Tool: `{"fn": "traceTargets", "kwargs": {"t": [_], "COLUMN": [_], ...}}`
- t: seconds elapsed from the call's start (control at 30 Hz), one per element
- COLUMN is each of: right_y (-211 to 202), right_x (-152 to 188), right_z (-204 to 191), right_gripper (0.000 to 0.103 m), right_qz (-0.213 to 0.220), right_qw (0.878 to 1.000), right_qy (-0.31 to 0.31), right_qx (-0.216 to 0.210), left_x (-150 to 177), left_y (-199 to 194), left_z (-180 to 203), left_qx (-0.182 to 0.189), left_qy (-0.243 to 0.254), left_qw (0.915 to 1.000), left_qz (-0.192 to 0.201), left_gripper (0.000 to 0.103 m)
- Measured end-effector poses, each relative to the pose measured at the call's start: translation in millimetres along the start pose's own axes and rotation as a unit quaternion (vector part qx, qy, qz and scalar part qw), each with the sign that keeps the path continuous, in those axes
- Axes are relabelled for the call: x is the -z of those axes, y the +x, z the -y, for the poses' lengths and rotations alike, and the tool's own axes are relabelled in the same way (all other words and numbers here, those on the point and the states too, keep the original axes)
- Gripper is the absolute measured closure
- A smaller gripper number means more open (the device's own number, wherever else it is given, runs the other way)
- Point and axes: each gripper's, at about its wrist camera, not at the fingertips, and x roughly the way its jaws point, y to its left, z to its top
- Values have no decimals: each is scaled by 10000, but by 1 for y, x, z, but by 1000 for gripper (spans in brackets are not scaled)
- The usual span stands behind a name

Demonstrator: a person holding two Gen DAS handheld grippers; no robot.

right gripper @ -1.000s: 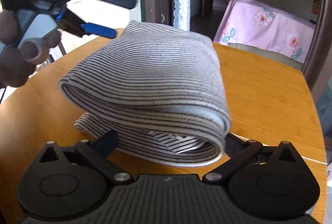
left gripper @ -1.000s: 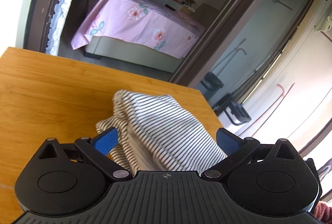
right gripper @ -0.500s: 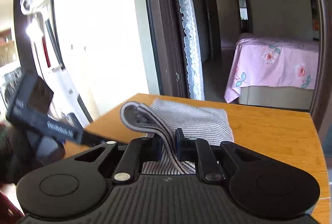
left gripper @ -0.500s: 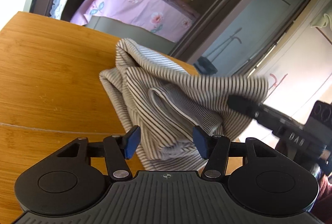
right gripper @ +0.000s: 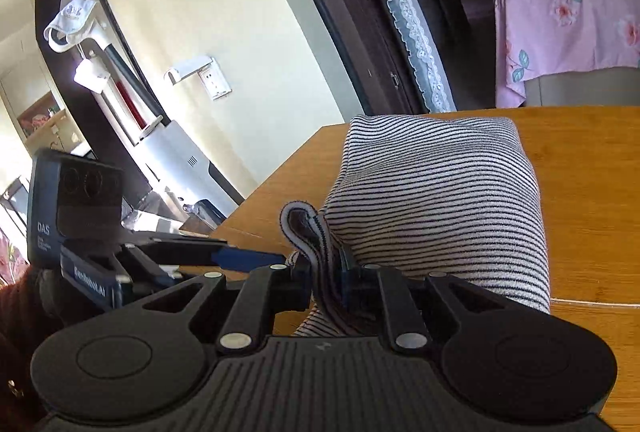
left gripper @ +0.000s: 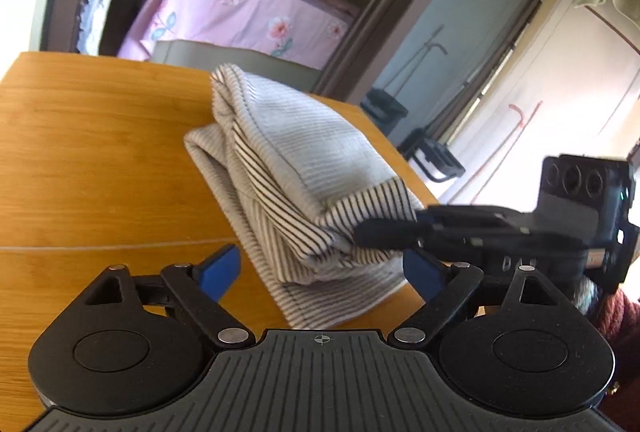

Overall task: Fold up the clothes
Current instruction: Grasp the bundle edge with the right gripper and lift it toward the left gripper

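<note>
On the wooden table [left gripper: 100,160], right tool [right gripper: 326,278] pinches ribbed striped garment [right gripper: 440,200].

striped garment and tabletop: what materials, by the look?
Striped garment: soft knit, probably cotton jersey; fine ribbing shows, and it bunches limply where the right gripper pinches it. Table: bamboo or a wood laminate, going by its narrow parallel grain strips; smooth, semi-gloss finish.

Room surroundings seen around a wooden table

A wooden table [left gripper: 100,160] with a pale seam line across it is shown. Beyond it, a bed [left gripper: 240,12] covered by a pink floral sheet is seen through a dark-framed doorway [right gripper: 328,12] edged with a white lace curtain [right gripper: 408,12]. A wall socket [right gripper: 216,84] is mounted on the cream wall, and a white appliance [right gripper: 180,156] is set below it.
</note>
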Motion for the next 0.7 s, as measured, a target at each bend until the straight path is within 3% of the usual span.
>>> {"fn": "traceTargets", "kwargs": {"t": [0.1, 0.2, 0.27, 0.33, 0.5, 0.6, 0.7], "right_y": [-2, -19, -35, -50, -66, -66, -66], "right_x": [-4, -19, -32, -43, -46, -41, -37], "right_z": [-14, -5, 9, 24, 36, 40, 43], "right_gripper": [83, 84, 93, 94, 94, 94, 94], "right_qz": [208, 722, 1075, 1288, 1519, 1535, 1565], "right_qw": [9991, 9969, 9926, 9888, 9840, 9832, 9821], "right_qy": [-354, -40, 215, 521, 646, 727, 801], "right_qx": [141, 300, 531, 542, 673, 665, 671], "left_x": [-13, -23, -23, -24, -27, -32, -35], "left_y": [-19, -30, -27, -18, 11, 37, 57], "left_z": [-9, -9, 2, 18, 44, 47, 47], "left_qx": [-126, -224, -219, -96, 336, -26, -257], "left_qy": [-288, -389, -143, 138, 160, 170, 245], "left_qw": [9989, 9973, 9987, 9995, 9993, 9996, 9988], "left_qz": [350, 581, 435, 276, -3, -214, -340], "left_gripper": [8, 8, 8, 8, 11, 20, 46]}}
